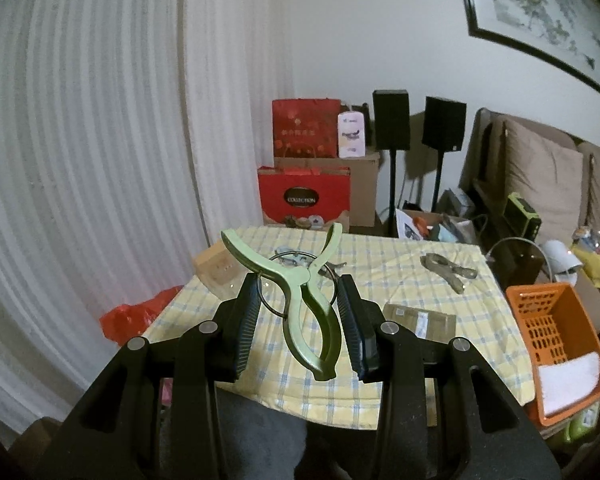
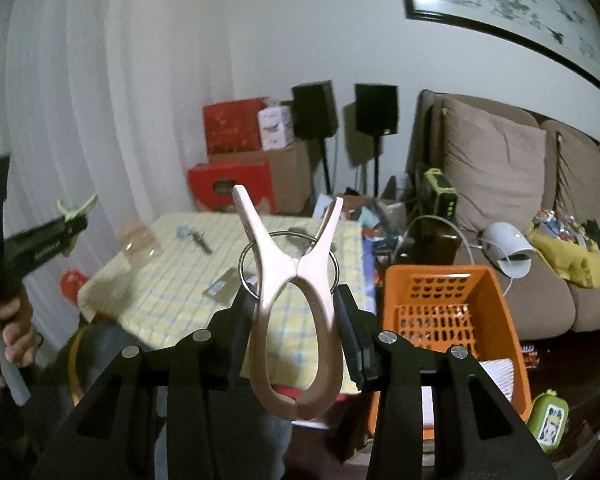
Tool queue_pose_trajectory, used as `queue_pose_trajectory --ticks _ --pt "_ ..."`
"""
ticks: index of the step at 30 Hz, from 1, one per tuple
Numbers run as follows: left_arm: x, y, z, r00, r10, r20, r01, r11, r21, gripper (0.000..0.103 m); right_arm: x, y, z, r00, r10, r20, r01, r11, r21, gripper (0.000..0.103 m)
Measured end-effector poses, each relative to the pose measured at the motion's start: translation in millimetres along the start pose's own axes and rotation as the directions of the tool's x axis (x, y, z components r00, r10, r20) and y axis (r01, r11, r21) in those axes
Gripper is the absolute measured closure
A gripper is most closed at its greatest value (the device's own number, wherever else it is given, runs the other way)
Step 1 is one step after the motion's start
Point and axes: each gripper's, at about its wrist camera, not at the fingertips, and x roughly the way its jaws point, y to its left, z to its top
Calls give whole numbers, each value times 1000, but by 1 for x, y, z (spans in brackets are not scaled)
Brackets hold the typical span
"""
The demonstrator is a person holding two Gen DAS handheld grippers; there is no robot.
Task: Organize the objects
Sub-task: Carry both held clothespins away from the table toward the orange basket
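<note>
Green clip [image 1: 309, 300] — left gripper [image 1: 300, 280], clamped.

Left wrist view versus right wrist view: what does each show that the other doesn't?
Only the left wrist view shows a green clip filling the frame, squeezed between the left gripper's fingers. Only the right wrist view shows a pink clip squeezed by the right gripper, plus a hand. Both show the checked table and orange basket.

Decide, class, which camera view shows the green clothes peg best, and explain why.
The left wrist view: the green clothes peg fills the centre, sharp, clamped in the left gripper. The right wrist view shows only the peg's blurred tips at the far left edge.
</note>
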Motion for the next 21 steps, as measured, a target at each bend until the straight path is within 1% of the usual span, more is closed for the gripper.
queue_pose_trajectory --ticks 3,6,10,14,17,21 --pt "1 -5 1 1000 -6 0 6 1000 -2 67 -7 -14 10 999 -24 30 24 1000 17 62" --pt "0 -11 3 1000 -15 0 15 1000 7 67 -20 -21 21 994 -66 86 65 998 14 62" --pt "-5 -11 5 1000 -10 13 10 1000 10 67 -29 -26 31 991 -52 125 50 999 17 62" --pt "-5 -6 7 1000 -17 13 17 1000 -18 67 -24 -25 30 994 -32 106 30 999 17 62" --pt "-8 -6 10 1000 -13 15 13 1000 -4 67 -17 -24 27 996 -8 86 7 1000 16 62" --pt "-14 -6 16 999 -15 32 16 1000 -7 67 -6 -23 25 998 -11 62 10 1000 13 62"
